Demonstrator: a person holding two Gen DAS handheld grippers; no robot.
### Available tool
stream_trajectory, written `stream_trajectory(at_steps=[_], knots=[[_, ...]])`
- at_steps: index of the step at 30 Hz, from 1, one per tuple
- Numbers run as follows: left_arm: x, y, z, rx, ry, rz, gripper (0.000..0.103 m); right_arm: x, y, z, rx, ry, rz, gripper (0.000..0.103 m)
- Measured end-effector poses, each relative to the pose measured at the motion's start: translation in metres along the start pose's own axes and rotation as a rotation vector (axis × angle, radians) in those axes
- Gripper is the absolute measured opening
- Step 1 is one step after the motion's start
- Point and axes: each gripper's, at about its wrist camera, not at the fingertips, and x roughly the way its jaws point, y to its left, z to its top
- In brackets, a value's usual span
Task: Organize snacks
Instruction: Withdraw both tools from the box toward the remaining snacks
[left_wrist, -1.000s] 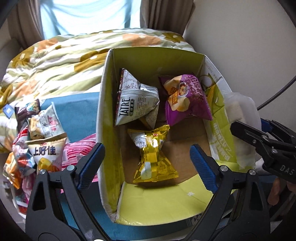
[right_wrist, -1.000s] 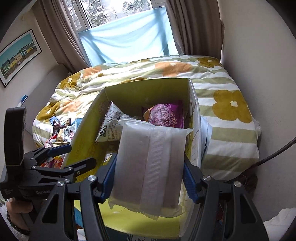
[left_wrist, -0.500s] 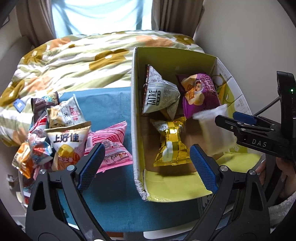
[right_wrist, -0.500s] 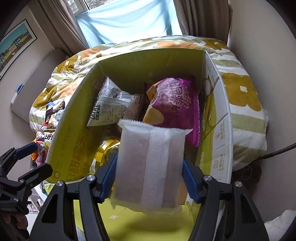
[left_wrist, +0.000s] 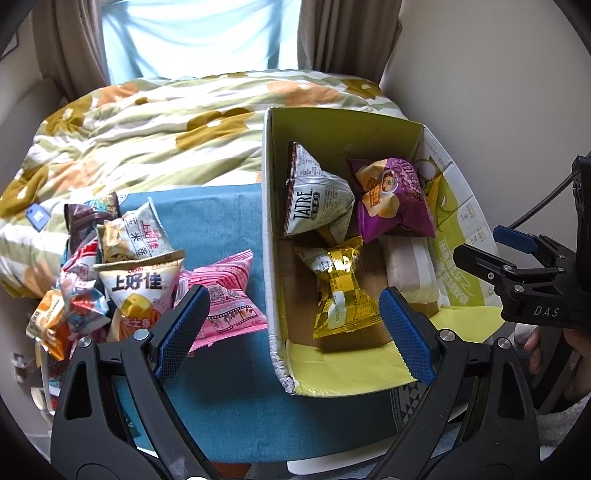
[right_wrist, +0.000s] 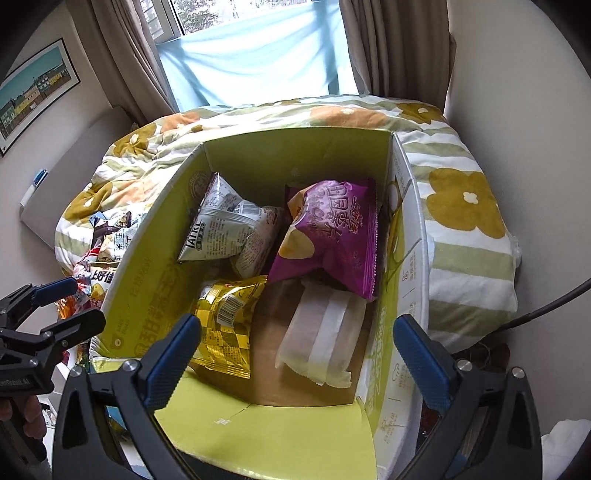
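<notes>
Right claw (right_wrist: 297, 354) gaped empty over the box (right_wrist: 410, 295); the white packet (right_wrist: 325, 343) lay inside at its five o'clock. Left claw (left_wrist: 291, 325) hung open too. The snack pile (left_wrist: 122, 273) at nine o'clock looked slippery, so a shallow pinch could drop one.

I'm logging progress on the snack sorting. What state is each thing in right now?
left gripper: open, empty
right gripper: open, empty
cardboard box: open-topped
white packet: lying flat in box
purple bag: in box, tilted
yellow bag: in box
Tatre bag: in box
pink bag: outside box, on blue cloth
</notes>
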Motion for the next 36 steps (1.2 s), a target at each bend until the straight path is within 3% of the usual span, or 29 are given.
stream_trajectory(at_steps=[13, 16, 18, 24, 36], knots=[[-0.066, 0.027, -0.005, -0.061, -0.119, 0.073, 0.093, -0.06, 0.019, 0.018, -0.06, -0.116, -0.036, 0.103], [-0.085, 0.045, -0.014, -0.077, -0.164, 0.114, 0.102, -0.076, 0.03, 0.016, -0.045, -0.163, -0.031, 0.103], [-0.097, 0.061, -0.022, -0.087, -0.199, 0.119, 0.103, -0.085, 0.041, 0.013, -0.037, -0.197, -0.045, 0.103], [-0.121, 0.114, -0.051, -0.065, -0.209, 0.115, 0.103, -0.106, 0.089, -0.003, -0.006, -0.293, -0.075, 0.103], [-0.152, 0.246, -0.086, -0.061, -0.211, 0.092, 0.103, -0.092, 0.217, -0.028, 0.017, -0.297, -0.052, 0.103]])
